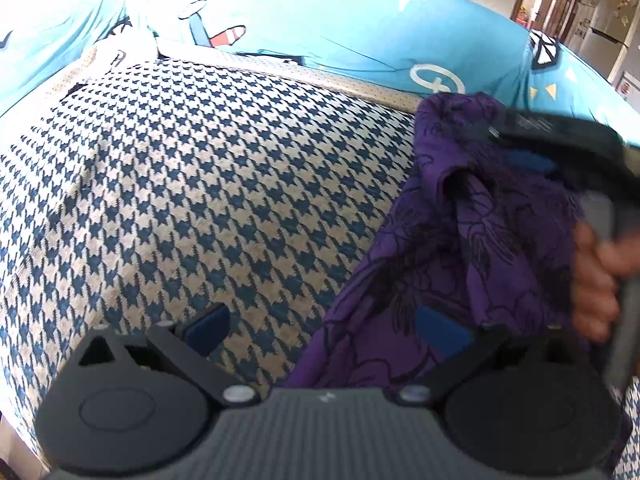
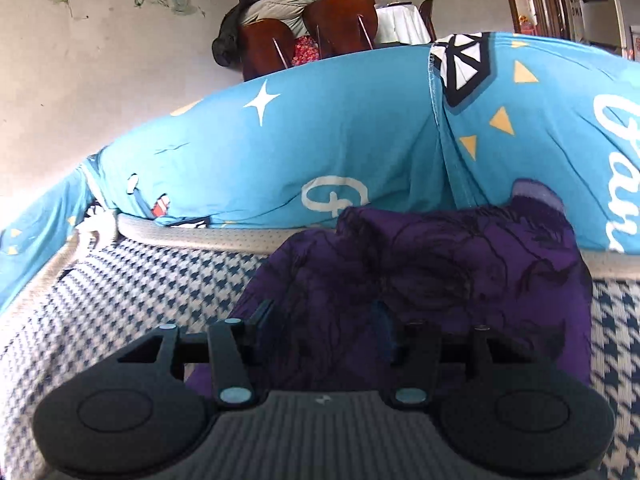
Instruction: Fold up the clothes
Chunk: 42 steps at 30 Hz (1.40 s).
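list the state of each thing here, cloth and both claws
purple garment: crumpled in a heap on the houndstooth cover, not folded
left claw: open, nothing gripped, cloth edge by one finger
right claw: partly open, cloth between its fingers, grip unclear
blue quilt: bunched behind the cover
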Tool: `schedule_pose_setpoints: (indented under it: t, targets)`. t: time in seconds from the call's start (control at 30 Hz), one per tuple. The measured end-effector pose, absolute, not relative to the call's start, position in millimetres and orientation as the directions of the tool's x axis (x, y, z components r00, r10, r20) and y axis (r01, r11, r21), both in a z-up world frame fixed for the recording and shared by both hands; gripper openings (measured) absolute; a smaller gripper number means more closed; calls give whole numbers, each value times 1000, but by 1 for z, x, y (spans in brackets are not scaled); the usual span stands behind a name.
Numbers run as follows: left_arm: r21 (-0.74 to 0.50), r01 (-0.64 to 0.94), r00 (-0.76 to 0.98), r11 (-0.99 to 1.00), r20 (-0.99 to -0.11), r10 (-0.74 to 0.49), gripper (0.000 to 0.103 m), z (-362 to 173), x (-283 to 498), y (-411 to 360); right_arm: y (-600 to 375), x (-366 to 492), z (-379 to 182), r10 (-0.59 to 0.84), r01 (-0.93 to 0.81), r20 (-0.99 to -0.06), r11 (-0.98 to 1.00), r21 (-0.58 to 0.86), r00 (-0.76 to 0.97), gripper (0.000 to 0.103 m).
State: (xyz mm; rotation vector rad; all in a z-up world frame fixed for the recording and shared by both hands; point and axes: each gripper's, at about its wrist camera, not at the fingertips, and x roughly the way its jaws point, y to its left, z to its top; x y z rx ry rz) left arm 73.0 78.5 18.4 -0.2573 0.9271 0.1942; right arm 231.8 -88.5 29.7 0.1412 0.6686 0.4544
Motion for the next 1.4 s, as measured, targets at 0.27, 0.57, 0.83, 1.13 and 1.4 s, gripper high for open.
schedule_pose_setpoints:
  t: [0.27, 0.57, 0.83, 1.13, 1.4]
  targets:
    - [-128, -312, 610, 941, -787, 95, 103, 26, 73, 86, -101, 197, 25, 573, -397, -544, 819, 415, 613, 52]
    - [-143, -377, 623, 915, -771, 136, 103, 35, 71, 106, -68, 172, 22, 574, -469, -551, 817, 335, 606, 53]
    - [-154, -389, 632, 908, -762, 142, 103, 40, 68, 113, -59, 149, 32, 499, -460, -510, 862, 213, 700, 52]
    - [-159, -405, 632, 900, -761, 150, 103, 41, 65, 116, -39, 150, 21, 560, -560, -561, 805, 195, 609, 52]
    - [-150, -399, 622, 904, -769, 147, 103, 39, 69, 114, -34, 149, -7, 549, -561, -601, 805, 194, 581, 52]
